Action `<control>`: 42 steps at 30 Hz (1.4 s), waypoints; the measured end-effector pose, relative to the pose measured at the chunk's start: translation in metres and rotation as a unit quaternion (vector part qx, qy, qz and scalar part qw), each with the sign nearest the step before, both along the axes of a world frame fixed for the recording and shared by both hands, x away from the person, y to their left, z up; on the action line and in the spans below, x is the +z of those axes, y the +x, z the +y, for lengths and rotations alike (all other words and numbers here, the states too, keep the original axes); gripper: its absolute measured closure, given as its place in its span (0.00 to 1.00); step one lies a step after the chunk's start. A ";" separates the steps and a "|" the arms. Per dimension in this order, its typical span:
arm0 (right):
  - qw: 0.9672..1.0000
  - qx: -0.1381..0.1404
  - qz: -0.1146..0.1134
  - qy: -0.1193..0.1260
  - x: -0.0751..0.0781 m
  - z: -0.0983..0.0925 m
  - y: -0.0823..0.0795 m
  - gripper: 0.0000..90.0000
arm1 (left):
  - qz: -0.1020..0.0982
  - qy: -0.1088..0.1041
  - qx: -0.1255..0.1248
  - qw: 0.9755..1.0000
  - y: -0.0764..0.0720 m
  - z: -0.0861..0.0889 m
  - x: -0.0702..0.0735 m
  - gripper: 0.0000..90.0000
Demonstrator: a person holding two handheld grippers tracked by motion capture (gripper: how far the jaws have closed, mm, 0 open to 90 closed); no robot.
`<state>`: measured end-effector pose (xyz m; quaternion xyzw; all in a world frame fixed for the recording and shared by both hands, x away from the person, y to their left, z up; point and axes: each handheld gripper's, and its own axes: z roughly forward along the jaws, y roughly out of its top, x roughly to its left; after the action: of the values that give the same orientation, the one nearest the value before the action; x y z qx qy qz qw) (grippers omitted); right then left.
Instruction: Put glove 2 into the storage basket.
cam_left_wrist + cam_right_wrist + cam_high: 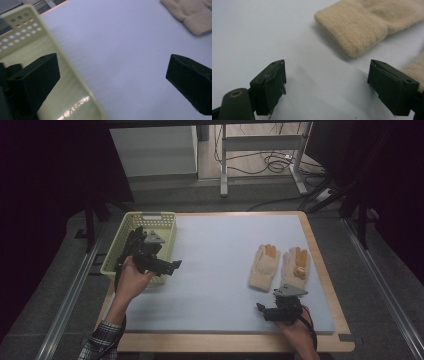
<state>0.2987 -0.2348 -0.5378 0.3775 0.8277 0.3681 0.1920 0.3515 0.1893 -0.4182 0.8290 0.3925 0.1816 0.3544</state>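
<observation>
**Inspector:** Two gloves (280, 266) lay flat on the pale mat (220, 270), side by side, well to the right of the yellow-green basket (165, 220), cuffs toward the person and fingers pointing away. The orange patches faced up.

**Assistant:** And the grippers?

**Inspector:** The right gripper (264, 311) sat low on the mat, on the far side of the gloves from the basket's corner, just short of the cuffs. Its jaws stood wide apart with nothing between them; in the right gripper view one knitted cuff (352, 30) lay just ahead, untouched. The left gripper (172, 266) hung at the basket's right wall, partly over it, jaws likewise spread wide and empty.

**Assistant:** How would the gloves handle?

**Inspector:** In my judgement, light, soft and limp. Fuzzy knit of that kind should not slip from the pads, but it would fold and dangle once lifted. Nothing fragile.

**Assistant:** Where to take hold?

**Inspector:** At the cuff, the thickest doubled edge and the part nearest the right gripper. A pinch there, pads pressed down to the mat, would likely catch both layers; a grip on the fingers risked taking a single layer only
</observation>
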 end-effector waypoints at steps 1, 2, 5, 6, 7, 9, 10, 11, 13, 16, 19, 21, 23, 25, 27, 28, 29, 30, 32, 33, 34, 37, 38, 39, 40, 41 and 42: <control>1.000 0.000 0.000 0.000 0.000 0.000 0.000 0.17 | 0.000 -0.002 -0.007 1.000 -0.002 -0.004 -0.001 0.00; 1.000 0.000 0.000 0.000 0.000 0.000 0.000 0.17 | 0.000 -0.005 -0.016 1.000 -0.004 -0.009 -0.002 0.00; 1.000 0.000 0.000 -0.001 0.000 0.000 0.000 0.17 | 0.001 -0.015 -0.030 0.999 -0.008 -0.018 -0.007 0.00; 1.000 0.000 0.000 -0.001 0.000 0.000 0.000 0.17 | 0.002 -0.020 -0.035 0.999 -0.010 -0.022 -0.009 0.00; 1.000 0.000 0.001 -0.001 0.000 0.000 0.000 0.17 | 0.002 -0.024 -0.040 0.999 -0.012 -0.025 -0.011 0.00; 1.000 0.000 0.001 -0.001 0.000 0.000 0.000 0.17 | 0.003 -0.035 -0.050 0.998 -0.016 -0.031 -0.016 0.00; 1.000 0.000 0.001 -0.001 0.000 0.000 0.000 0.17 | 0.005 -0.040 -0.053 0.998 -0.018 -0.033 -0.018 0.01; 1.000 -0.001 0.002 -0.001 0.000 0.000 0.000 0.17 | 0.006 -0.045 -0.057 0.997 -0.020 -0.036 -0.021 0.01; 1.000 -0.001 0.001 -0.001 0.000 0.000 0.000 0.17 | 0.009 -0.052 -0.069 0.996 -0.025 -0.041 -0.027 0.02; 1.000 -0.001 0.001 -0.001 0.000 0.000 0.000 0.17 | 0.007 -0.052 -0.075 0.996 -0.033 -0.047 -0.037 0.03; 1.000 -0.001 0.001 -0.001 0.000 0.000 0.000 0.17 | 0.011 -0.053 -0.075 0.996 -0.038 -0.051 -0.049 0.03; 1.000 -0.001 0.001 -0.001 0.000 0.000 0.000 0.17 | 0.015 -0.050 -0.073 0.996 -0.041 -0.052 -0.058 0.03; 1.000 -0.001 0.001 -0.001 0.000 0.000 0.000 0.17 | 0.019 -0.049 -0.069 0.996 -0.044 -0.052 -0.068 0.03; 1.000 -0.001 0.001 -0.001 0.000 0.000 0.000 0.17 | 0.022 -0.048 -0.061 0.997 -0.047 -0.052 -0.078 0.03; 1.000 0.000 0.001 -0.001 0.000 0.000 0.000 0.17 | 0.028 -0.045 -0.056 0.997 -0.049 -0.051 -0.088 0.03; 1.000 0.000 0.001 -0.001 0.000 0.000 0.000 0.17 | 0.030 -0.043 -0.051 0.997 -0.051 -0.051 -0.094 0.03; 1.000 -0.001 0.002 -0.001 0.000 0.000 0.000 0.17 | 0.031 -0.041 -0.048 0.998 -0.051 -0.050 -0.098 0.03; 1.000 -0.001 0.002 -0.001 0.000 0.000 0.000 0.17 | 0.035 -0.038 -0.044 0.998 -0.053 -0.050 -0.105 0.03; 1.000 -0.001 0.002 -0.001 0.000 0.000 0.000 0.17 | 0.035 -0.023 -0.038 0.998 -0.055 -0.049 -0.115 0.02; 1.000 -0.001 0.002 -0.001 0.000 0.000 0.000 0.17 | 0.037 -0.018 -0.035 0.999 -0.055 -0.049 -0.118 0.02; 1.000 0.000 0.002 -0.001 0.000 0.000 0.000 0.17 | 0.040 -0.011 -0.031 0.999 -0.056 -0.048 -0.124 0.02; 1.000 0.000 0.002 -0.001 0.000 0.000 0.000 0.17 | 0.042 -0.009 -0.027 0.999 -0.058 -0.047 -0.131 0.01; 1.000 0.000 0.001 -0.001 0.000 0.000 0.000 0.17 | 0.042 -0.006 -0.024 0.999 -0.058 -0.047 -0.131 0.01; 1.000 0.000 0.001 -0.001 0.000 0.000 0.000 0.17 | 0.042 -0.004 -0.024 0.999 -0.058 -0.047 -0.130 0.01; 1.000 0.000 0.002 -0.001 0.000 0.000 0.000 0.17 | 0.043 -0.006 -0.022 0.999 -0.058 -0.047 -0.131 0.01; 1.000 0.000 0.002 -0.001 0.001 0.000 0.000 0.17 | 0.042 -0.007 -0.021 0.999 -0.058 -0.047 -0.131 0.00; 1.000 0.000 0.001 -0.002 0.001 0.000 0.000 0.17 | 0.041 -0.005 -0.021 0.999 -0.058 -0.048 -0.131 0.00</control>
<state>0.2984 -0.2347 -0.5372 0.3776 0.8286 0.3662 0.1916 0.2930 0.1417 -0.5496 0.8418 0.3907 0.1377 0.3460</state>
